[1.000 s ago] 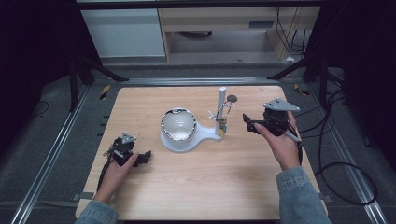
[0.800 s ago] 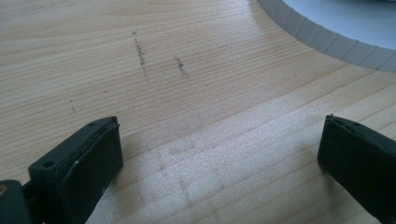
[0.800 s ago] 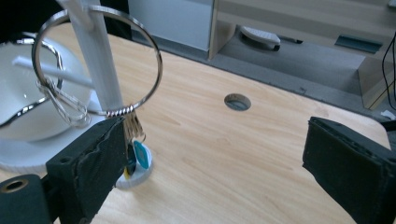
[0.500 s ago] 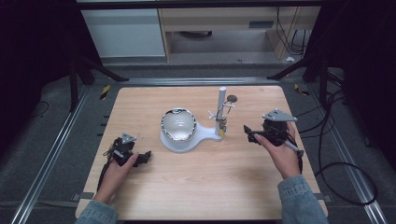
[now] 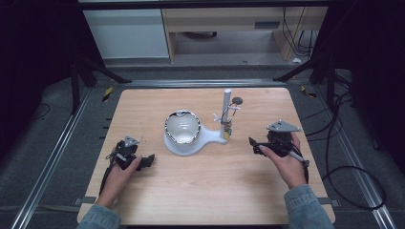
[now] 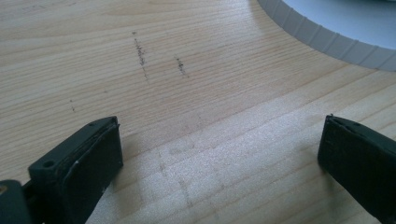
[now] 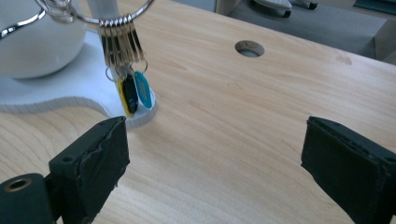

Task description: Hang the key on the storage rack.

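Right gripper (image 5: 258, 145): jaws wide apart, holding nothing, low over bare table (image 5: 200, 191) just right of the white stand (image 5: 203, 140). The key bunch (image 7: 122, 49) with its tags hangs on the stand's post (image 5: 227, 112). Left gripper (image 5: 143, 160): jaws likewise spread and empty, near the stand's ribbed base edge. No legible writing.

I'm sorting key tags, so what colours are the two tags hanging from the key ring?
One tag is yellow, the other tag teal blue; the right gripper view shows them best.
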Available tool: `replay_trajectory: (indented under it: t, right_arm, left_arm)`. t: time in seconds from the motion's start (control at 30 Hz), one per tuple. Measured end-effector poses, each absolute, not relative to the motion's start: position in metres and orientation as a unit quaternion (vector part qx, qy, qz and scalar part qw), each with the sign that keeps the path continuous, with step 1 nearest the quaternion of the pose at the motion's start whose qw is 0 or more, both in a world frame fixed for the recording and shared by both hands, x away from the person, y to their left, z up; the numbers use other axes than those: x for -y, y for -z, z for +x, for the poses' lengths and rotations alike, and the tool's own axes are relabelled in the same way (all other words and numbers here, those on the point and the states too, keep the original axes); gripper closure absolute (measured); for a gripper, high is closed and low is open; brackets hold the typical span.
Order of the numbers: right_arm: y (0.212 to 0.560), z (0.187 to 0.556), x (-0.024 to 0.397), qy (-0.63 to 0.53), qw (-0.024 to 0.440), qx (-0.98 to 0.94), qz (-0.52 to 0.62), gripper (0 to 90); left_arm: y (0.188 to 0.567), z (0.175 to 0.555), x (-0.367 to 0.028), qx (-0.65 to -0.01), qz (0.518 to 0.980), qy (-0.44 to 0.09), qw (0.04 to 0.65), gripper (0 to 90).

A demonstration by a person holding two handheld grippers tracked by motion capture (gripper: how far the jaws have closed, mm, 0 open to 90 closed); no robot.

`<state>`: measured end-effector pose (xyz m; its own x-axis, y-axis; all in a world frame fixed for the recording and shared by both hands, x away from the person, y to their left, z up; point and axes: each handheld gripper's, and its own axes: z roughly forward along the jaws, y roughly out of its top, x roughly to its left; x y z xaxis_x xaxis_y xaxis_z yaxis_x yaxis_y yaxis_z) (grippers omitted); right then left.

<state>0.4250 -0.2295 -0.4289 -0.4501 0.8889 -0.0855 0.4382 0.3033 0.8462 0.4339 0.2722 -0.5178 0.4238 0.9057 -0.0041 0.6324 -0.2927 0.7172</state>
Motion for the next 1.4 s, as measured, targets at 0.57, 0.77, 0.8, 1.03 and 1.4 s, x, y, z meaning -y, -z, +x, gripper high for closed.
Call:
replay_trajectory:
  t: [0.57,0.77,0.8,1.03,1.4]
  right_arm:
    - [0.478,0.424,0.254,-0.339,0.259,-0.762,0.488,11.7]
    - [0.489,0.435,0.274,-0.328,0.26,-0.738,0.53,11.1]
    - [0.49,0.436,0.275,-0.326,0.257,-0.736,0.534,10.9]
    - [0.505,0.438,0.274,-0.311,0.25,-0.738,0.544,9.0]
    - [0.506,0.437,0.267,-0.306,0.255,-0.729,0.556,5.4]
  left_arm:
    - [0.518,0.434,-0.272,-0.495,0.777,-0.207,0.33,0.0]
    - [0.518,0.434,-0.272,-0.495,0.777,-0.207,0.33,0.0]
    - [0.518,0.434,-0.272,-0.495,0.777,-0.207,0.329,0.0]
    - [0.518,0.434,-0.272,-0.496,0.776,-0.208,0.331,0.0]
    - [0.518,0.434,-0.272,-0.495,0.777,-0.207,0.329,0.0]
